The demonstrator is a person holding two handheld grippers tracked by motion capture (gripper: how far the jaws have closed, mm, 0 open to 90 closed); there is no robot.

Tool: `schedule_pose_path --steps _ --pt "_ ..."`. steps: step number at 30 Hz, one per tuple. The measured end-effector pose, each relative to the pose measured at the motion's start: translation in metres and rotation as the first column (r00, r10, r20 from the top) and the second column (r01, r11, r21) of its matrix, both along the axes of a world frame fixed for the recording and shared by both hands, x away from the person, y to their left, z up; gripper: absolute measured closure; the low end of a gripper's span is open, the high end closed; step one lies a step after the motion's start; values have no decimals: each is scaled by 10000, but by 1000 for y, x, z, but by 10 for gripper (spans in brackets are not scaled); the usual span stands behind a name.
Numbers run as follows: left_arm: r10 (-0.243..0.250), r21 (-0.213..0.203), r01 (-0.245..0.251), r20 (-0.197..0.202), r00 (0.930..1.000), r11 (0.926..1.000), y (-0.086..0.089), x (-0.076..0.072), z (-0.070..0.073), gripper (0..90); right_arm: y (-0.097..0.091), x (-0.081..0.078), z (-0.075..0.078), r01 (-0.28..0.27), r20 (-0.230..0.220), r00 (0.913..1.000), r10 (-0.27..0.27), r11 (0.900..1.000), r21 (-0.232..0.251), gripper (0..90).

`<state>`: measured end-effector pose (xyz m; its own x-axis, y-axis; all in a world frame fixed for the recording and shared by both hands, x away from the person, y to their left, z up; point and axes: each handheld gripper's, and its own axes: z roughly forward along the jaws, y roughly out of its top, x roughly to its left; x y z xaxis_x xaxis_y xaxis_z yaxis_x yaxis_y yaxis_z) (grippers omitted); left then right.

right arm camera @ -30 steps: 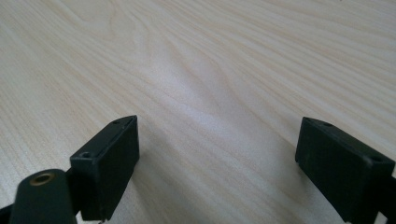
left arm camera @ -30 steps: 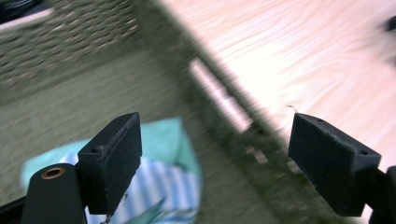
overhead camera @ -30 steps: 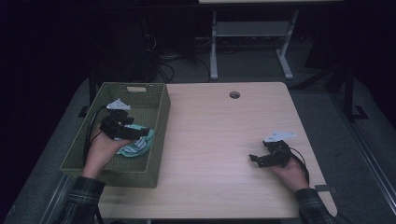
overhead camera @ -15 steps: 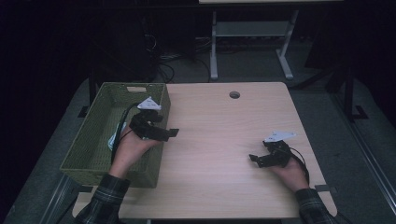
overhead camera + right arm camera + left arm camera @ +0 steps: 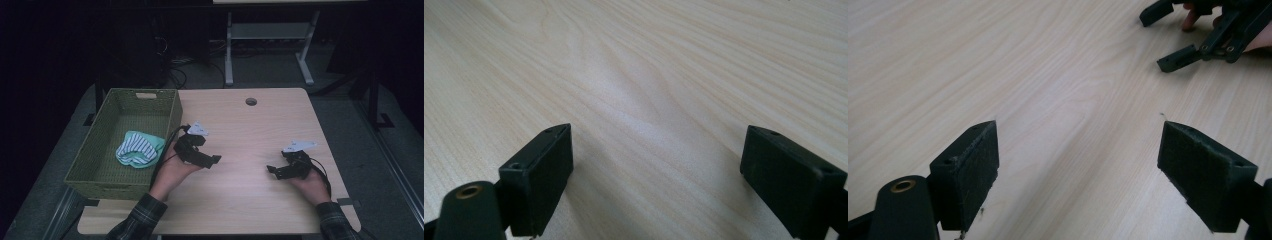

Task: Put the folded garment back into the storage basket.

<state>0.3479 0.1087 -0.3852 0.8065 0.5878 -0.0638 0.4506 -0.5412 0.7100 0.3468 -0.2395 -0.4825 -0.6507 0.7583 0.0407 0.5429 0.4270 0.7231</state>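
High view: both tongs wide, empty — left tongs (image 5: 212,161), right tongs (image 5: 271,170); cloth (image 5: 137,148) partly hidden in basket (image 5: 90,162).

We see the striped cloth (image 5: 136,148), white with dark stripes and mint-green edging, lying crumpled on the floor of the green woven basket (image 5: 97,145). It sits toward the basket's near right side, loose and untouched.
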Motion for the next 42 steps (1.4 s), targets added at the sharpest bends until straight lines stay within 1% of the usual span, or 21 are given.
schedule_pose_path --steps 1,4,6,7,9,11,12,14,15,19,21,23,24,26,31,35,37,40,41,42 --pt "24 -23 -24 -69 10000 10000 -3 -1 -4 162 0 0 0 0 1 10000 0 10000 -1 132" --pt "-95 164 95 -9 10000 9998 -10 -1 -17 162 0 0 0 0 1 10000 0 10000 -5 132" --pt "-112 216 112 8 9999 9997 -13 -1 -25 162 0 0 0 -3 1 10000 3 10000 -8 132" --pt "-160 315 161 -42 9999 9994 -14 0 -30 162 0 0 0 -3 0 10000 3 10000 -7 132" --pt "-101 311 106 -159 9998 9995 -15 0 -38 162 0 0 0 -1 3 10000 1 10000 -7 132" --pt "-57 290 61 -147 9999 9996 -15 1 -44 162 0 0 0 -2 -2 10000 2 10000 -7 132" --pt "-67 366 72 -125 9999 9993 -15 2 -47 162 0 0 0 -3 3 10000 3 10000 -10 132" --pt "-3 392 8 -151 9999 9992 -16 2 -52 162 0 0 0 -3 5 10000 3 10000 -11 132" --pt "5 417 -1 -73 10000 9991 -16 3 -55 162 0 0 0 -6 4 10000 6 10000 -11 132" --pt "112 672 -115 46 9999 9977 -16 4 -67 162 0 0 0 -3 3 10000 3 10000 -10 132" --pt "144 795 -142 -23 9999 9967 -16 5 -71 161 0 0 0 -4 6 10000 4 10000 -13 132" --pt "159 841 -159 5 9999 9963 -15 6 -74 151 0 0 0 -5 5 10000 5 10000 -12 132" --pt "116 940 -117 25 9999 9955 -15 6 -76 150 0 0 0 -4 5 10000 4 10000 -14 132" --pt "136 942 -130 -57 9999 9955 -15 6 -79 148 0 0 0 -1 1 10000 1 10000 -8 132" --pt "43 1225 -34 -75 10000 9925 -16 6 -83 147 0 0 0 -2 4 10000 2 10000 -11 132" --pt "40 1189 -46 56 10000 9929 -15 6 -84 141 0 0 0 -3 6 10000 3 10000 -13 132" --pt "96 1110 -101 53 9999 9938 -15 5 -85 141 0 0 0 -1 2 10000 1 10000 -10 132" --pt "79 1117 -79 11 10000 9937 -15 4 -85 141 0 0 0 -1 3 10000 1 10000 -11 132" --pt "57 1112 -68 107 9999 9938 -14 4 -85 141 0 0 0 -5 9 10000 5 10000 -15 132" --pt "108 1045 -116 81 9999 9945 -14 3 -86 140 0 0 0 -3 6 10000 3 10000 -11 132"
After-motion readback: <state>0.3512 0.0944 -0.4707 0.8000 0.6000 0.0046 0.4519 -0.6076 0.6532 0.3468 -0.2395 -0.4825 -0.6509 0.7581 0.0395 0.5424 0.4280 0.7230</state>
